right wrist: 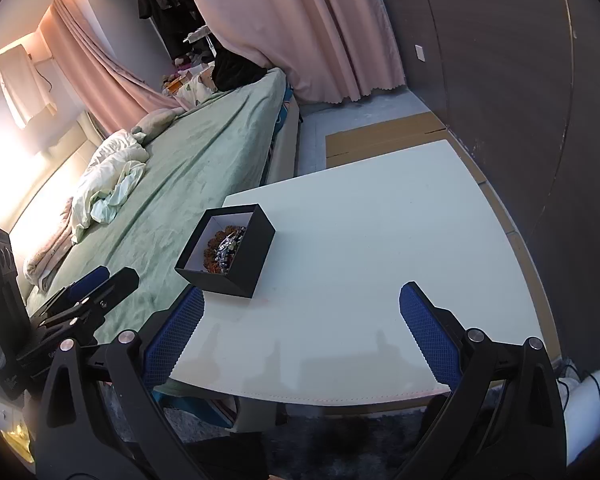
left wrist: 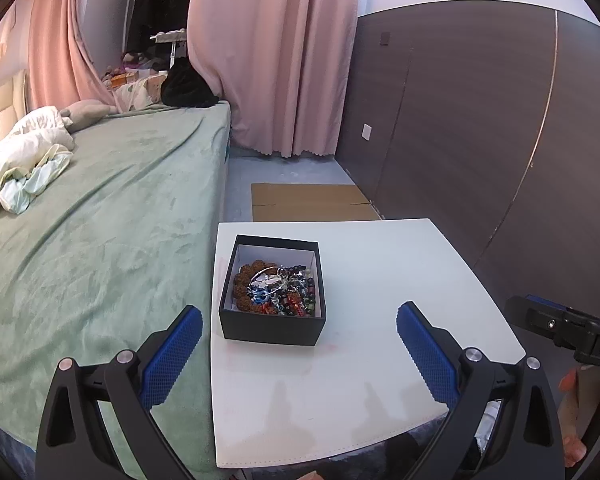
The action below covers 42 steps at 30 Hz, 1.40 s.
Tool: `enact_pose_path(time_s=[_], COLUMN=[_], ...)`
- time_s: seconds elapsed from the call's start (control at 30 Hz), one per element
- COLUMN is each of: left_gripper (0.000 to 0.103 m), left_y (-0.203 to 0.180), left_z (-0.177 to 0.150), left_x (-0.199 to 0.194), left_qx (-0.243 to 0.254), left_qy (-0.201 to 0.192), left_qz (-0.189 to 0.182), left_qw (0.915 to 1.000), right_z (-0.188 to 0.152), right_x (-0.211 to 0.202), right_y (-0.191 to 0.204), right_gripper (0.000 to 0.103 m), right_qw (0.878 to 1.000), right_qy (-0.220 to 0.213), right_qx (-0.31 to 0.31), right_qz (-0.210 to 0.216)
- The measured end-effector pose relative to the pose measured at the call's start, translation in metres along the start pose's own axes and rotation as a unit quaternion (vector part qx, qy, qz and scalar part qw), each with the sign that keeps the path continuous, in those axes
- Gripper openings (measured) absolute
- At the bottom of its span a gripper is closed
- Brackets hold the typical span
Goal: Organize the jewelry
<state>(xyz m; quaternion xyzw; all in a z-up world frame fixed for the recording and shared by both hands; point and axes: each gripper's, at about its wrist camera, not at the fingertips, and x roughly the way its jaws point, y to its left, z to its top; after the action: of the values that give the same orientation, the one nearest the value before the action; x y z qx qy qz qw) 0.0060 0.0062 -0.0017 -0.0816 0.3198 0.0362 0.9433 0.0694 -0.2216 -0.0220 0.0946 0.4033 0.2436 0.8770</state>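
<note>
A black square box (left wrist: 272, 330) with a white lining stands on the left part of a white table (left wrist: 380, 300). Inside lies a tangle of jewelry (left wrist: 278, 290): brown bead bracelets, a silver bangle and coloured beads. My left gripper (left wrist: 300, 320) is open above the table's near edge, a little short of the box, nothing between its blue pads. In the right wrist view the same box (right wrist: 240, 264) with the jewelry (right wrist: 224, 250) sits at the table's (right wrist: 380, 240) left edge. My right gripper (right wrist: 302, 298) is open and empty, to the right of the box.
A bed with a green blanket (left wrist: 100, 240) runs along the table's left side, crumpled bedding (left wrist: 24, 160) on it. Flat cardboard (left wrist: 312, 202) lies on the floor beyond the table. A dark panelled wall (left wrist: 480, 120) stands to the right; pink curtains (left wrist: 272, 60) hang behind.
</note>
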Motion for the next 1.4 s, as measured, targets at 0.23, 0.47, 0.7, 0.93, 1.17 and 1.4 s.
enact_pose_path(time_s=[0.23,0.47,0.7,0.93,1.17,1.4], left_gripper=[0.095,0.095,0.095,0.095,0.095,0.095], left_y=[-0.0036,-0.0041,-0.0043,-0.0042,-0.005,-0.0085], left_z=[0.0,0.0004,0.0012,0.0015,0.0015,0.001], left_x=[-0.0006,-0.0027,-0.0034,-0.0038,-0.0037,-0.0041], left_qx=[0.009,0.01,0.012,0.011,0.012,0.021], left_qy=[-0.003,-0.007,-0.007,-0.007,-0.008,-0.011], left_qz=[0.01,0.013,0.013,0.012,0.013,0.017], left_qw=[0.9999,0.9998,0.9998,0.9998,0.9998,0.9996], right_z=[0.0003,0.0003,0.0004,0.0015,0.0022,0.0022], right_x=[0.0001,0.0,-0.0001,-0.0007,-0.0019,-0.002], right_y=[-0.0005,-0.0007,-0.001,-0.0026,-0.004,-0.0041], right_gripper=[0.098,0.098,0.098,0.098,0.098,0.098], right_qw=[1.0,1.0,1.0,1.0,1.0,1.0], right_qy=[0.0,0.0,0.0,0.0,-0.001,0.0], right_qx=[0.0,0.0,0.0,0.0,0.002,0.002], right_qz=[0.0,-0.001,-0.001,-0.002,-0.001,-0.001])
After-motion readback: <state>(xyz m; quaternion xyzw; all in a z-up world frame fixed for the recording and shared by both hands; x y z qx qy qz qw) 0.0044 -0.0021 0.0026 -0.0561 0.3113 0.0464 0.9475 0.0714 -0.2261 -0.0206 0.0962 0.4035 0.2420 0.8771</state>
